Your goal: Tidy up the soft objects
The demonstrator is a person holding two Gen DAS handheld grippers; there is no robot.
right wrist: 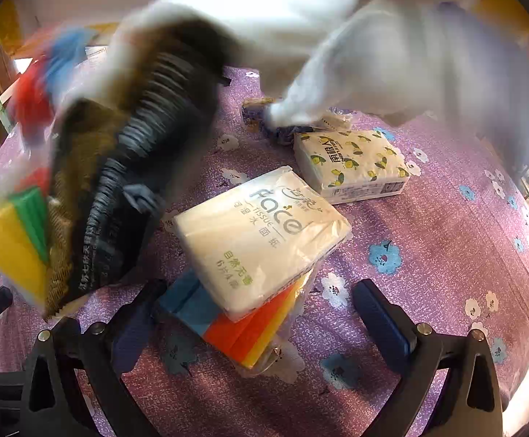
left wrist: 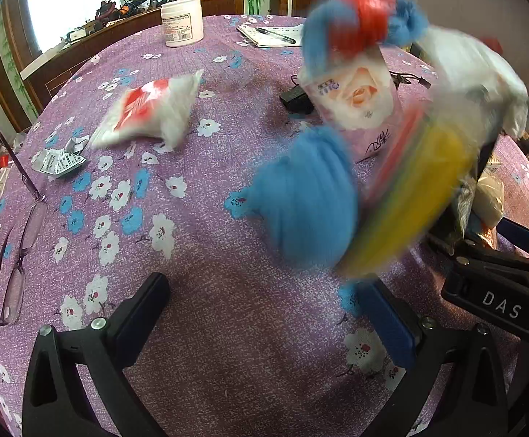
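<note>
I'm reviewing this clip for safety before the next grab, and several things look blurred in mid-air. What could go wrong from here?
1. The blurred blue pom-pom and yellow sponge pack seem to be tumbling; they may land on the eyeglasses near the table edge.
2. The face tissue pack lies tilted on the coloured cloth pack; a landing item might slide it off.
3. Both grippers, left gripper and right gripper, are open and empty, so nothing looks controlled.

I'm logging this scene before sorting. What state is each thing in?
left tool: open, empty.
right tool: open, empty.
Face tissue pack: sealed, lying atop the coloured cloth pack.
lemon-print tissue pack: flat, sealed.
white jar: upright, lidded.
glasses: unfolded, on the tablecloth.
pen: lying on paper.
</note>
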